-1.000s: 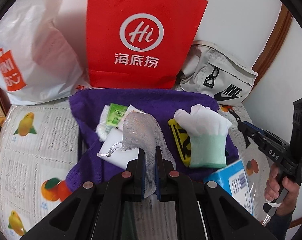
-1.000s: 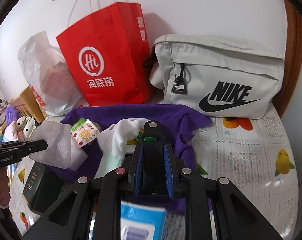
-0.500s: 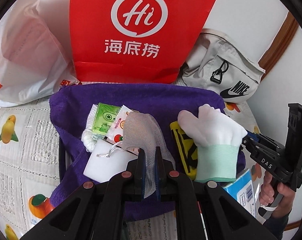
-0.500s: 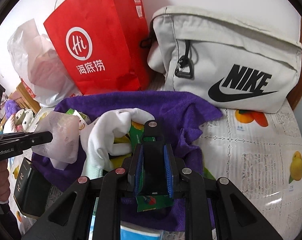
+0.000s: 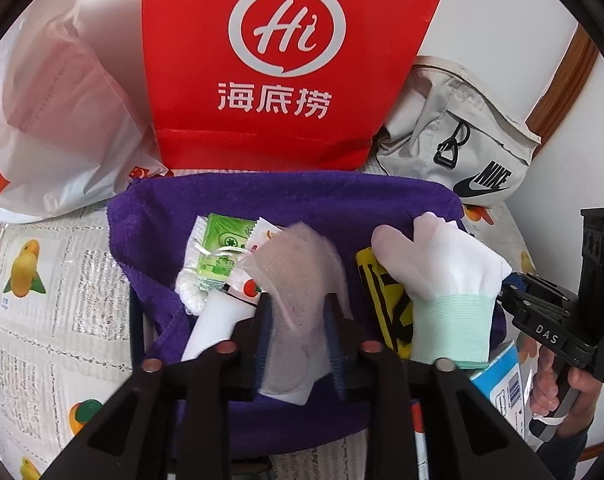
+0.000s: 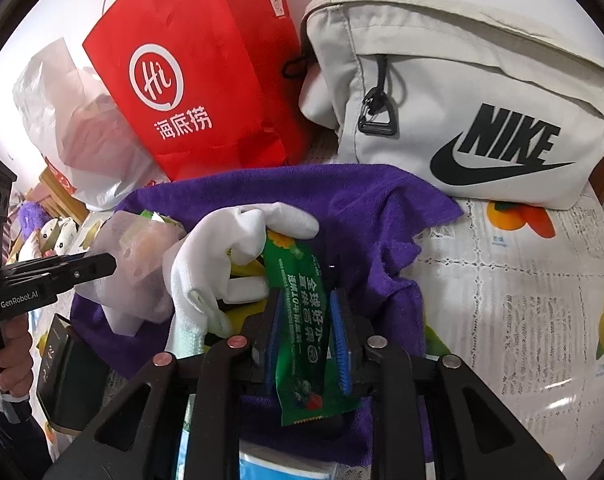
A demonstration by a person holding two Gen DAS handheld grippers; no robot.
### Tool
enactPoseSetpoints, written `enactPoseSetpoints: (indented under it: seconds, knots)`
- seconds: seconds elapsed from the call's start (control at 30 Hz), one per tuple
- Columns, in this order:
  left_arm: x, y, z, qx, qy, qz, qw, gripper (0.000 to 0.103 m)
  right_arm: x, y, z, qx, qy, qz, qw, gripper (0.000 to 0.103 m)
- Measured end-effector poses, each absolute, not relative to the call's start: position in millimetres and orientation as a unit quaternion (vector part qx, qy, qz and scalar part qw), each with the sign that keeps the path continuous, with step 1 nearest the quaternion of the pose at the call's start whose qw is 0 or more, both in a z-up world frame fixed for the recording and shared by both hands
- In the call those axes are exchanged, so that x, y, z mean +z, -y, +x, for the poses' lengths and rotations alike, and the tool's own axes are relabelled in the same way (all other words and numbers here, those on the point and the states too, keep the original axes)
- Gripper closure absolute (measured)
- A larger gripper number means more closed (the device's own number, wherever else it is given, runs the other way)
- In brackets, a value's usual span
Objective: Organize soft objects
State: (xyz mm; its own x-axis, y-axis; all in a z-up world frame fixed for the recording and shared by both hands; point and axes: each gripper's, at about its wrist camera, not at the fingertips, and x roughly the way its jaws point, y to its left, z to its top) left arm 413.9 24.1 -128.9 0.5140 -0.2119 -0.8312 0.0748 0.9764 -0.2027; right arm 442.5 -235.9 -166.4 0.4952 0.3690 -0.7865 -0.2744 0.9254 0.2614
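Since the earlier frame: left claw (image 5: 297,322) is now standing parted around the mesh pouch (image 5: 297,280) after pinching it tight; right claw (image 6: 306,332), which was shut on nothing over the cloth, is now bracketing a green snack packet (image 6: 302,320)

Left claw: fingers are sitting spread, with the translucent white pouch draping between the blue pads (image 5: 334,340); whether the pads are touching it cannot be told

Right claw: fingers are standing slightly apart on either side of the green packet; pads are lying close against its edges, but a firm grip cannot be confirmed

Soft objects: purple towel (image 5: 302,204) is lying spread on the table (image 5: 53,304); white glove with mint cuff (image 5: 446,280) is resting on it just right of the pouch, over a yellow-and-black item (image 5: 382,300); green tissue pack (image 5: 221,256) is lying on the towel's left part beside the pouch

Behind the towel: red paper bag (image 5: 285,60) is standing upright against the wall; white plastic bag (image 5: 57,120) is slumping to its left; beige Nike bag (image 6: 462,120) is leaning to its right

Table: fruit-printed cover is showing on both sides of the towel
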Motion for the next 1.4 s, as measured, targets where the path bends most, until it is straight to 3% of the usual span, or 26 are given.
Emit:
enactPoseSetpoints:
  seconds: [0.07, 0.3, 0.63, 0.77, 0.9, 1.1, 1.4]
  knots:
    - [-125, -25, 411, -0.075, -0.480, -0.066, 0.871, 0.054, -163, 239, 438, 0.186, -0.462, 0.052, 0.866, 0.071]
    - [-107, -34, 391, -0.047, -0.472, -0.052, 0.879, 0.049, -145, 243, 418, 0.177, -0.449, 0.052, 0.874, 0.063]
    - [-82, -45, 328, -0.023, -0.465, -0.054, 0.883, 0.035, -95, 238, 350, 0.160, -0.405, 0.047, 0.899, 0.026]
    - [-68, -46, 291, -0.032, -0.458, -0.066, 0.886, 0.029, -78, 233, 315, 0.154, -0.391, 0.047, 0.906, 0.023]
    - [-53, -41, 253, -0.037, -0.447, -0.065, 0.891, 0.023, -61, 231, 274, 0.140, -0.381, 0.053, 0.913, 0.006]
    - [-31, -32, 194, -0.025, -0.428, -0.051, 0.902, 0.011, -38, 232, 216, 0.118, -0.358, 0.043, 0.925, 0.001]
    - [-13, -14, 108, -0.005, -0.386, -0.023, 0.922, 0.010, -16, 232, 129, 0.111, -0.343, 0.056, 0.931, 0.001]
